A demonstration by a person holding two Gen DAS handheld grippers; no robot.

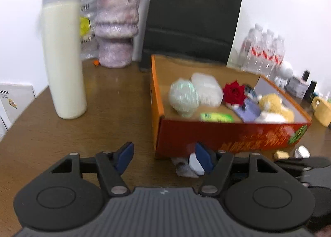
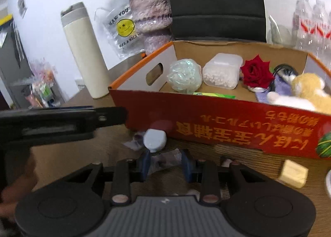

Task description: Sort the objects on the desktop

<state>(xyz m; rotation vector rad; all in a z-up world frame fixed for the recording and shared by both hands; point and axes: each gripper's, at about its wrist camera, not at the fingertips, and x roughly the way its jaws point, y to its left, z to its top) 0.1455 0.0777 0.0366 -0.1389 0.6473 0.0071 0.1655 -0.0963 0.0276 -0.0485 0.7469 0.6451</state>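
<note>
A pale blue round piece (image 2: 155,138) lies on a crumpled clear wrapper (image 2: 165,159) on the brown table, just before the red box (image 2: 227,121). My right gripper (image 2: 166,165) is low over the table, jaws partly apart with the wrapper between its fingers; no firm pinch shows. In the left wrist view my left gripper (image 1: 164,158) is open over bare table. Its right fingertip is beside the blue piece (image 1: 195,164) and wrapper (image 1: 183,167). The box (image 1: 206,135) holds a mesh ball (image 1: 184,97), a bead tub (image 1: 208,90), a red rose (image 1: 234,92) and a plush toy (image 1: 275,106).
A tall cream tumbler (image 1: 64,61) stands at the left, with a mauve vase (image 1: 115,29) and a black bag (image 1: 192,19) behind. Water bottles (image 1: 264,50) and a yellow mug (image 1: 322,110) are at the right. A small yellow block (image 2: 292,173) lies near the box's right corner.
</note>
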